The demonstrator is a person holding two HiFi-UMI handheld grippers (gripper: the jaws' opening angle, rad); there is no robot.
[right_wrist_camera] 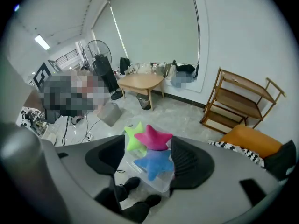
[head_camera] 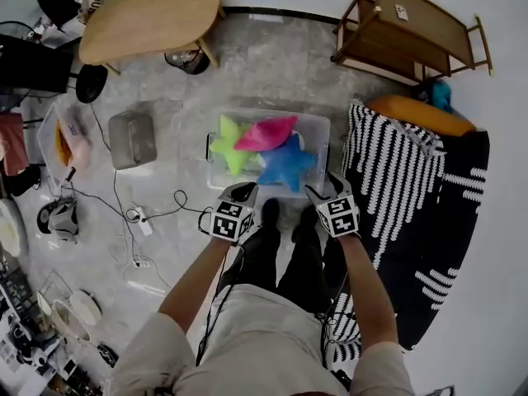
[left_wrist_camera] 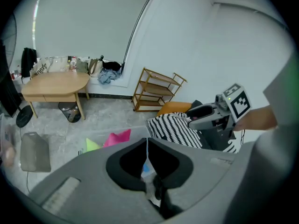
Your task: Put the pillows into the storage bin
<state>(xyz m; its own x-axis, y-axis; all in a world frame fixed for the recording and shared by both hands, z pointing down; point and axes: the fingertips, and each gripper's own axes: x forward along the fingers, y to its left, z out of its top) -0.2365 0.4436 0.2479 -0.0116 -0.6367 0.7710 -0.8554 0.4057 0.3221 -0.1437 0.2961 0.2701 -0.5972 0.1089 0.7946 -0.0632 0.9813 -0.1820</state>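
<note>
Three star-shaped pillows, a green pillow (head_camera: 227, 143), a pink pillow (head_camera: 266, 134) and a blue pillow (head_camera: 286, 163), lie together inside the clear storage bin (head_camera: 322, 134). The bin sits on the pale floor directly in front of the person's shoes (head_camera: 271, 213). The pink pillow rests on top, overlapping the other two, with the green one toward the bin's left end and the blue one toward the near right corner. Both grippers are held above the near edge of the bin, well clear of the pillows. In the head view the left gripper (head_camera: 242, 192) sits at the near left corner. Its own view shows the two dark jaws brought together with only a hairline seam between them and nothing caught there. The right gripper (head_camera: 320, 193) is at the near right corner. In its view the jaws stand partly apart and empty, and the three pillows show far below through the gap. To the right of the bin lies a black-and-white striped blanket (head_camera: 392, 172), with an orange cushion (head_camera: 421, 114) at its far end. A wooden shelf (head_camera: 412, 27) stands beyond them against the wall. To the left of the bin sits a grey container (head_camera: 132, 139), and farther back stands a rounded wooden table (head_camera: 148, 15). Cables (head_camera: 140, 213) trail over the floor on the left.
</note>
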